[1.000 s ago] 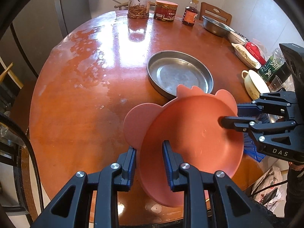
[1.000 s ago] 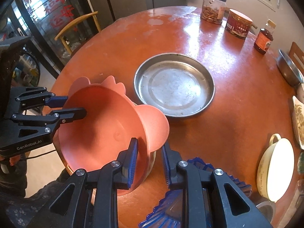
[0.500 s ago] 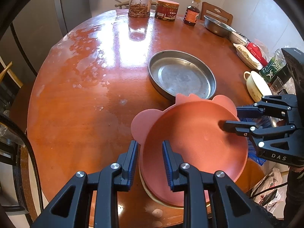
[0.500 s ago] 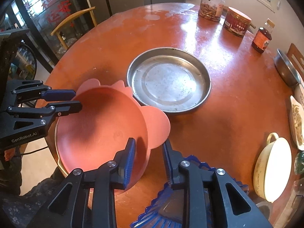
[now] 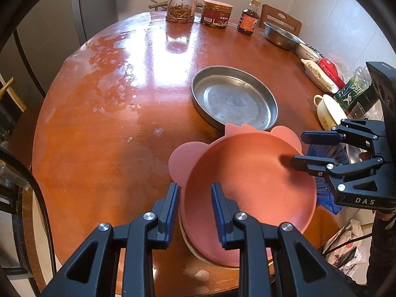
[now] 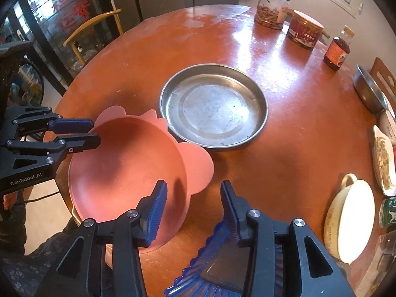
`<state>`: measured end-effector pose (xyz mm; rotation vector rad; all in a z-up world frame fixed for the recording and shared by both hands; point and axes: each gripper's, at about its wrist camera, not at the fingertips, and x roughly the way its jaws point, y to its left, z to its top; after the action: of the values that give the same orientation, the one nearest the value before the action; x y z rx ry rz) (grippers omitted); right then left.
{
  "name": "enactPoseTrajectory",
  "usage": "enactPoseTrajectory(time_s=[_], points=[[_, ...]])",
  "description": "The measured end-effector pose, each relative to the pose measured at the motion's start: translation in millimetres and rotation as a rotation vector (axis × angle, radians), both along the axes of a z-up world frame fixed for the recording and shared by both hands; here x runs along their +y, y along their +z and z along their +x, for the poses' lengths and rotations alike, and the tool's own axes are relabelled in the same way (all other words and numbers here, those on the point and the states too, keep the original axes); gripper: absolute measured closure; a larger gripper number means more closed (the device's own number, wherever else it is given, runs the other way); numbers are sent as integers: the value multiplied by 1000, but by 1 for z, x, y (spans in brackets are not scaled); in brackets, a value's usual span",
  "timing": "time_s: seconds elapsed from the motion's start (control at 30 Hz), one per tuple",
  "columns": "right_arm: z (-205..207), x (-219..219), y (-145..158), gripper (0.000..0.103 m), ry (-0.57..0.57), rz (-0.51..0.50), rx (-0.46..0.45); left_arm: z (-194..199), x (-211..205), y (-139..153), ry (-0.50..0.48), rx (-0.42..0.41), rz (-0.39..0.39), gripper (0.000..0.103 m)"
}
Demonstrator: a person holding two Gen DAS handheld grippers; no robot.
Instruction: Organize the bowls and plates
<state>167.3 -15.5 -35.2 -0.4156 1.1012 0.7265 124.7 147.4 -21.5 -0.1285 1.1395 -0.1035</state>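
Note:
A pink bowl (image 5: 247,173) (image 6: 118,163) with ear-shaped flaps rests level on a cream plate (image 5: 195,252) at the table's near edge. My left gripper (image 5: 195,198) (image 6: 95,133) is shut on its rim, one finger inside and one outside. On the opposite side, my right gripper (image 6: 193,185) (image 5: 298,147) straddles the rim while its jaws are opening. Its pads stand clear of the bowl wall. A round steel pan (image 5: 234,99) (image 6: 212,106) sits empty just beyond the bowl, nearly touching its flaps.
A blue fluted dish (image 6: 198,279) (image 5: 324,198) lies under my right gripper. A cream handled cup (image 6: 351,217), a steel bowl (image 5: 279,34), two jars (image 5: 182,5) and a sauce bottle (image 5: 247,21) line the far and right edges. A wooden chair (image 6: 91,29) stands beyond the table.
The pink bowl came down from a tilted, lifted pose to lie flat on the cream plate. My right gripper's jaws spread off the rim; the left kept its grip.

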Motion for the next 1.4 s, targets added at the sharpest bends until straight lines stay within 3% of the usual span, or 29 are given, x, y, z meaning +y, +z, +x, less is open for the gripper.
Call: enactPoseTrajectory(time_s=[0.3,0.47,0.97,1.4], points=[[-1,-5,14,56,-2,16,-29,-4,2,15,12,-36,-4,75],[6,-12,31,55,-39,55,-53,0,1,28,22,-66,-1,64],[34,-30,59,55,-137,160,-101,37,-1,54,57,-109,12,62],[85,-23,20,58,-231,122,-12,97,6,26,69,-48,-32,56]])
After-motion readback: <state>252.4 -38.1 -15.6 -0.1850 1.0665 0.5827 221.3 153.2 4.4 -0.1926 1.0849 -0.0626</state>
